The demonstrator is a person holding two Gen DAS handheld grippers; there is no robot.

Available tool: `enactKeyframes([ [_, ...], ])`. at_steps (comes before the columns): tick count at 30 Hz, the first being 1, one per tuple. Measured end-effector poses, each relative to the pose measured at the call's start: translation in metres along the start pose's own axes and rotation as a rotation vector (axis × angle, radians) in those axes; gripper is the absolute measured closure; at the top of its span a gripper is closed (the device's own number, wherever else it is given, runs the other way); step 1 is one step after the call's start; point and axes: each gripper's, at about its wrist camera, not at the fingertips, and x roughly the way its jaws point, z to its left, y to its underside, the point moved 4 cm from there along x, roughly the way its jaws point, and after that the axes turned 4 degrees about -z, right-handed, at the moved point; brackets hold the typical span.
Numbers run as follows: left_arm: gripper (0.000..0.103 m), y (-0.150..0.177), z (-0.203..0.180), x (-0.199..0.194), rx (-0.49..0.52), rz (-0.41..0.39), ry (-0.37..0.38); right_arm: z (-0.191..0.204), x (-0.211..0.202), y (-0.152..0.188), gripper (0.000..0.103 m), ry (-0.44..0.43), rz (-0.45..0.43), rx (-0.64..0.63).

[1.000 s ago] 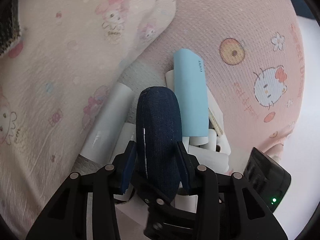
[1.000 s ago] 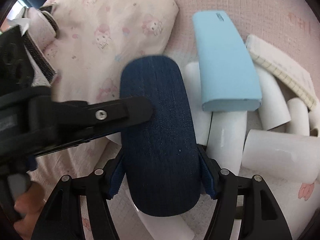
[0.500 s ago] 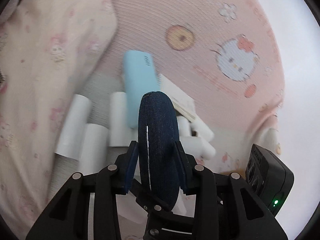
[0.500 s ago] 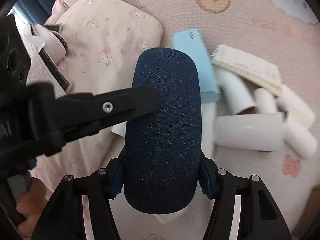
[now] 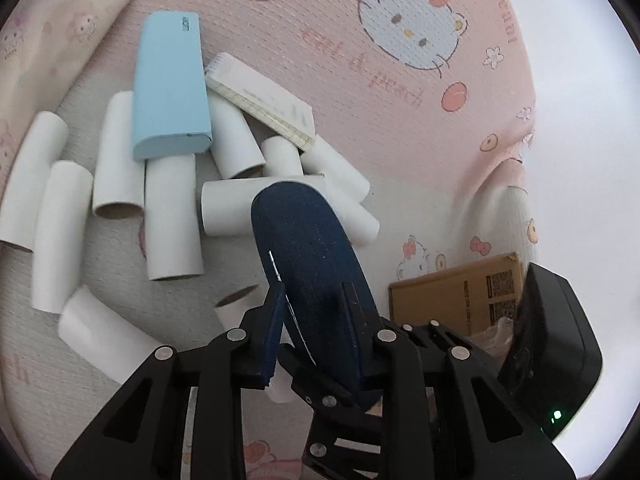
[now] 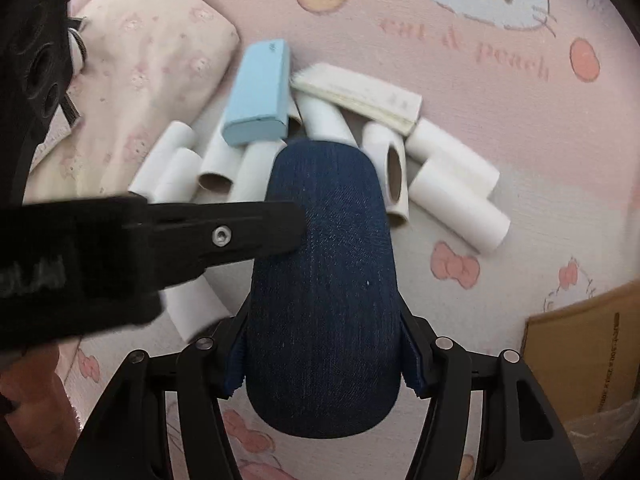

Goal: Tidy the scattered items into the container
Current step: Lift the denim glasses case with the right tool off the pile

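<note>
Both grippers are shut on one dark blue denim case (image 5: 308, 256), held above the pink bed cover. My left gripper (image 5: 312, 300) clamps its thin sides. My right gripper (image 6: 322, 352) clamps its wide body (image 6: 324, 280), and the left gripper's finger (image 6: 224, 232) reaches in from the left across it. Below lie several white cardboard tubes (image 5: 172, 216) (image 6: 456, 204), a light blue case (image 5: 170, 88) (image 6: 260, 96) and a notepad (image 5: 264, 100) (image 6: 360, 92). A brown cardboard box (image 5: 456, 300) (image 6: 584, 360) sits at the lower right.
A pale printed pillow (image 6: 144, 80) lies at the upper left, also in the left wrist view (image 5: 48, 48). The right gripper's black body (image 5: 552, 356) shows at the right edge of the left wrist view. The bed's edge (image 5: 568, 120) falls away on the right.
Both grippers have lifted the denim case up and away from the pile and swung right. The tubes look smaller, and the cardboard box has come into view.
</note>
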Motion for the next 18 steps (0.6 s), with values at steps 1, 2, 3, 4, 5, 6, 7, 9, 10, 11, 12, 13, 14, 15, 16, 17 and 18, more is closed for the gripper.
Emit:
enactKeyframes([
  [1,0.073,0.0,0.002,0.001,-0.003,0.001,-0.004,-0.003,0.002,0.003,0.044,-0.013,0.006,0.003],
  [2,0.073,0.0,0.005,0.003,-0.011,0.009,-0.006,-0.002,0.006,0.003,0.044,-0.025,0.014,0.007],
  [3,0.073,0.0,0.008,0.004,-0.028,0.02,-0.004,-0.003,0.011,0.004,0.044,-0.048,0.03,0.02],
  [4,0.073,-0.001,0.011,0.005,-0.046,0.025,0.0,-0.004,0.015,0.005,0.044,-0.073,0.045,0.037],
  [5,0.073,-0.002,0.015,0.007,-0.072,0.03,0.012,0.002,0.015,0.014,0.044,-0.089,0.051,0.047],
  [6,0.073,-0.002,0.02,0.009,-0.095,0.038,0.02,0.004,0.017,0.017,0.044,-0.094,0.053,0.047],
  [7,0.072,-0.002,0.025,0.01,-0.113,0.039,0.026,0.005,0.017,0.017,0.044,-0.093,0.052,0.037],
  [9,0.071,-0.004,0.031,0.013,-0.141,0.05,0.046,0.006,0.019,0.018,0.044,-0.086,0.053,0.019],
  [10,0.07,-0.006,0.032,0.014,-0.131,0.054,0.044,0.006,0.019,0.018,0.044,-0.092,0.049,0.021],
  [11,0.068,-0.008,0.031,0.015,-0.119,0.057,0.041,0.005,0.019,0.019,0.044,-0.106,0.045,0.028],
  [12,0.063,-0.011,0.03,0.016,-0.104,0.056,0.035,0.003,0.019,0.02,0.044,-0.126,0.048,0.044],
  [13,0.061,-0.014,0.03,0.017,-0.095,0.054,0.027,0.0,0.019,0.021,0.044,-0.143,0.047,0.062],
  [14,0.06,-0.016,0.03,0.019,-0.094,0.051,0.025,-0.001,0.018,0.023,0.044,-0.156,0.045,0.073],
  [15,0.06,-0.018,0.03,0.02,-0.097,0.045,0.031,-0.002,0.016,0.024,0.044,-0.16,0.043,0.077],
  [16,0.06,-0.02,0.03,0.023,-0.101,0.045,0.035,-0.002,0.015,0.025,0.044,-0.158,0.04,0.073],
  [17,0.06,-0.021,0.03,0.026,-0.104,0.058,0.042,-0.002,0.014,0.026,0.044,-0.153,0.038,0.066],
  [18,0.06,-0.022,0.03,0.029,-0.1,0.073,0.046,-0.002,0.014,0.026,0.044,-0.148,0.04,0.062],
])
